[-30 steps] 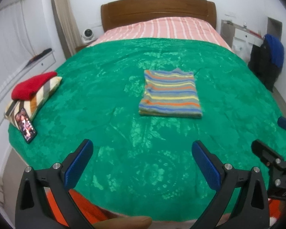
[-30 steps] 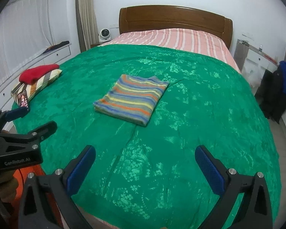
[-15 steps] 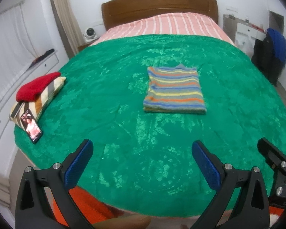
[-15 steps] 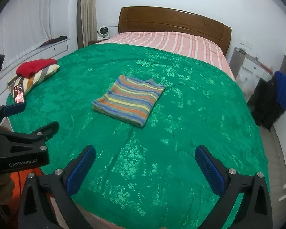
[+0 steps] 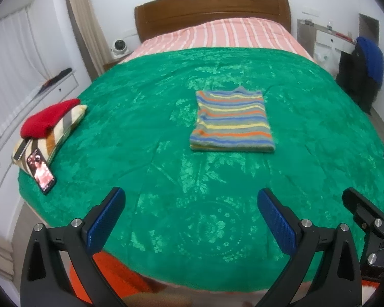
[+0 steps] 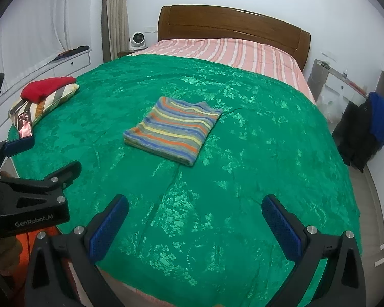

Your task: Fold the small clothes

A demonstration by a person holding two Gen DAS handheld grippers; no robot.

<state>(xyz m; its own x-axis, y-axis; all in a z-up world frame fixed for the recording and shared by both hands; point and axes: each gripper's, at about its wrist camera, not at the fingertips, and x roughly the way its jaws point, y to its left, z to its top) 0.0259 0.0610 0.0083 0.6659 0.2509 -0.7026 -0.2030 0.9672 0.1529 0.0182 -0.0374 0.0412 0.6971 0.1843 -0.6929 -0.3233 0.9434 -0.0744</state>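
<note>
Both views backed off; striped garment (image 5: pixel 231 121) folded, phone (image 5: pixel 41 172) far left.

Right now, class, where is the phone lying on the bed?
In both wrist views the phone lies screen-up at the near left edge of the green bedspread, propped against the striped pillow under the red garment.

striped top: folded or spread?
Folded. The striped top lies as a neat rectangle on the green bedspread, layered edge visible in front.
</note>
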